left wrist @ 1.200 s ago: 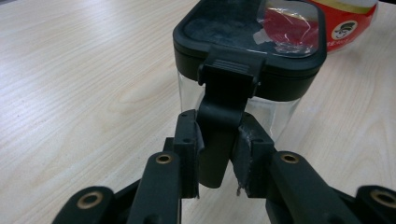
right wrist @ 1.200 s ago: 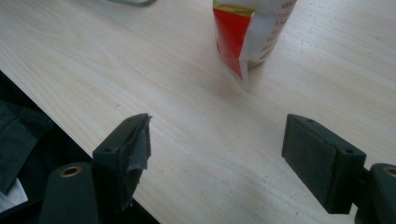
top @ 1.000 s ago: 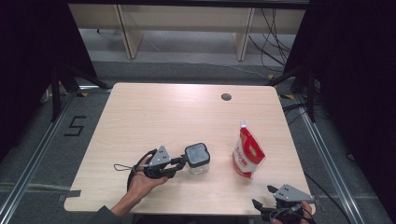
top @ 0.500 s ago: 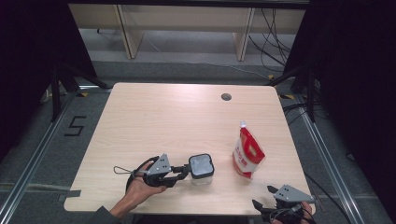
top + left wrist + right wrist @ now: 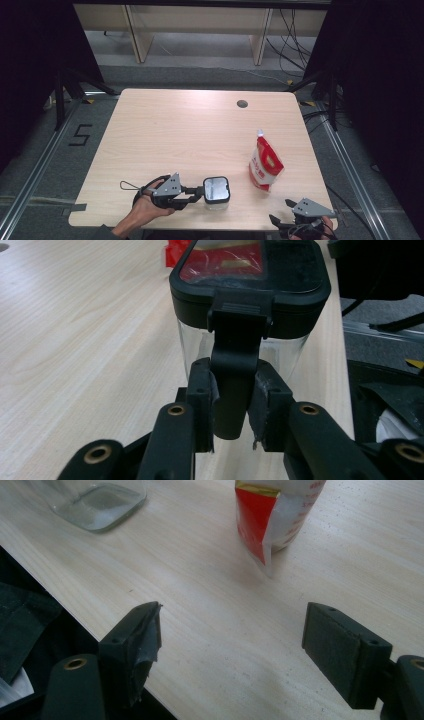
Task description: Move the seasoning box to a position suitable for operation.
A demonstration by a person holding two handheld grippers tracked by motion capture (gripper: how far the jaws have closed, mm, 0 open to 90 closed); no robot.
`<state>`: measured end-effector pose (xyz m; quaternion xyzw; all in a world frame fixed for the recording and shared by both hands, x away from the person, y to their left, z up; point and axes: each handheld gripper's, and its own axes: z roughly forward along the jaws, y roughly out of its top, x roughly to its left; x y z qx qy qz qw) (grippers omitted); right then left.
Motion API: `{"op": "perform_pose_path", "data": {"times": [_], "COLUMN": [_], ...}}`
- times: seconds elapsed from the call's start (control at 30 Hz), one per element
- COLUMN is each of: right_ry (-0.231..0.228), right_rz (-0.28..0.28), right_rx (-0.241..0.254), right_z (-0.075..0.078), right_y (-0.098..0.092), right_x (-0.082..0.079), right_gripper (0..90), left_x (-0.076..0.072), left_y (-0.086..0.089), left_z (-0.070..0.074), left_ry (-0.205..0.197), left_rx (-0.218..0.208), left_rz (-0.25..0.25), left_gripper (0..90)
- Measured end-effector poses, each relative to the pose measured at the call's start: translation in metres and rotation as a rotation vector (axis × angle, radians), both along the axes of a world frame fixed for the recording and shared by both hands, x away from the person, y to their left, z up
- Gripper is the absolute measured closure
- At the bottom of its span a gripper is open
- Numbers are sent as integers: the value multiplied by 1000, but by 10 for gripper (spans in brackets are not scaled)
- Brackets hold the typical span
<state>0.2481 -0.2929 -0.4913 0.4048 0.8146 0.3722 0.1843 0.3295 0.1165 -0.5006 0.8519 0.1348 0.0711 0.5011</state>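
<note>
A clear square jar with a black lid stands near the table's front edge. My left gripper is shut on the black latch handle that hangs down from the lid; both pads squeeze it in the left gripper view. A red and white spouted pouch stands upright to the jar's right. My right gripper rests at the front right corner, open, jaws wide apart over bare wood, pointing toward the pouch and the jar's glass base.
The wooden table has a small round hole at its far right. Black curtains flank both sides. A pale shelf unit and loose cables lie on the floor beyond the table.
My left gripper has drawn the jar toward the front edge of the table and slightly right. The right gripper and the pouch have stayed put.
</note>
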Motion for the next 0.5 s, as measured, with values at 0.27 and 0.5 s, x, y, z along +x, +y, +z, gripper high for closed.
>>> {"op": "perform_pose_path", "data": {"times": [0.27,0.5], "right_ry": [15,9], "right_rz": [11,13], "right_rx": [-2,-1], "right_z": [-1,-1], "right_y": [1,2], "right_x": [0,0], "right_gripper": [244,244], "left_x": [-2,-2], "left_y": [1,1], "left_z": [-1,-1], "left_ry": [-3,4], "left_rx": [-8,-16], "left_rz": [-20,-17], "left_gripper": [726,723]}}
